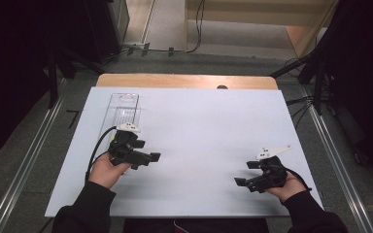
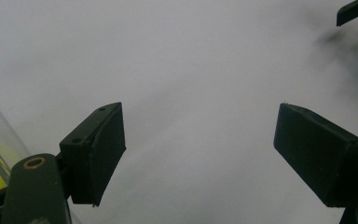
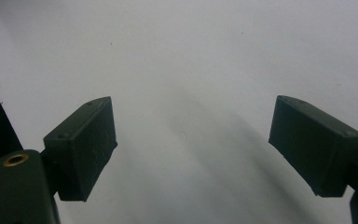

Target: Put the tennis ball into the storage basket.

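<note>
High view: left gripper (image 1: 148, 158) and right gripper (image 1: 245, 174) are hovering, jaws spread, empty; approach clear tray (image 1: 121, 114) squarely.

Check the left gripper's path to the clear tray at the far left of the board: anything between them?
Nothing visible. The clear tray lies just beyond the left gripper, on the white board. The jaws stand open, pointing toward the board's middle rather than at the tray, with bare board around them.
</note>
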